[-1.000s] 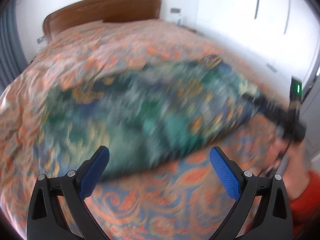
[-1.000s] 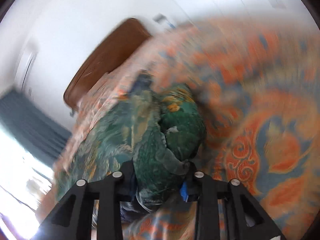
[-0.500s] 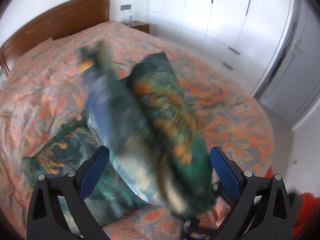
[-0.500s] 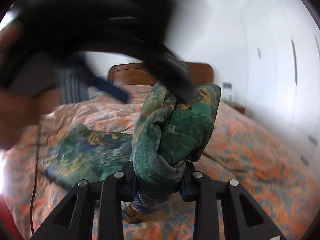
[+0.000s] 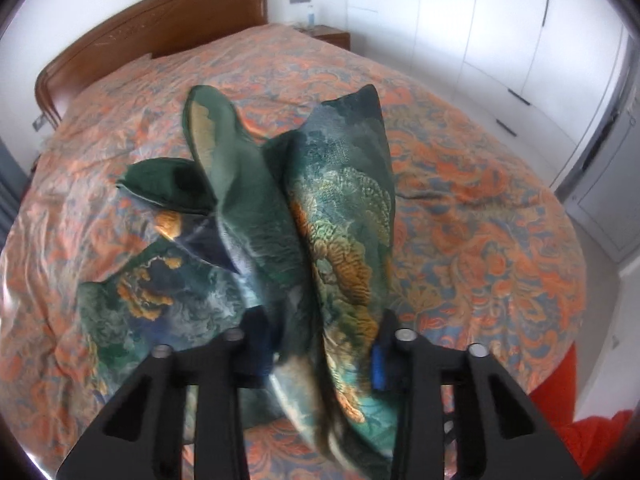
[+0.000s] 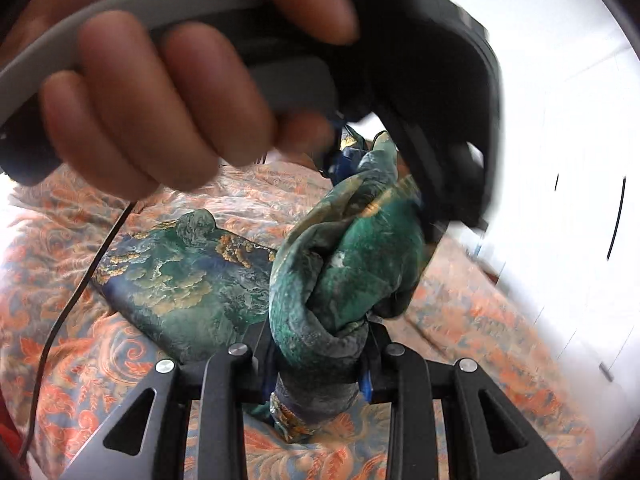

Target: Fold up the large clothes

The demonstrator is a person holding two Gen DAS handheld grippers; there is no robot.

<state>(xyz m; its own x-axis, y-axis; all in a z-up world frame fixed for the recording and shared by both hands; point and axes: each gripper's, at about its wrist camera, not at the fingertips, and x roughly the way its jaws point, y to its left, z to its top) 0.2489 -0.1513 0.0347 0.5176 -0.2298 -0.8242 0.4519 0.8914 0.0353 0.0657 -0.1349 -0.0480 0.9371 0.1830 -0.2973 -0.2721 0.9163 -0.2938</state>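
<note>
The large garment, green and blue satin with gold clouds, rises in a bunched fold from the bed. My left gripper is closing its jaws, and the blue pads press on the bunched fabric between them. In the right wrist view my right gripper is shut on a thick roll of the same garment. The rest of the cloth lies flat on the bedspread. A person's hand holding the left gripper's handle fills the top of the right wrist view, just above the held fabric.
The bed has an orange and blue patterned cover and a wooden headboard. A nightstand and white wardrobe doors stand beyond it. A thin black cable hangs over the left side of the cover.
The left gripper stood open over the bed. The right gripper rolled and brought the lifted cloth between the left jaws, which have now come together on it.
</note>
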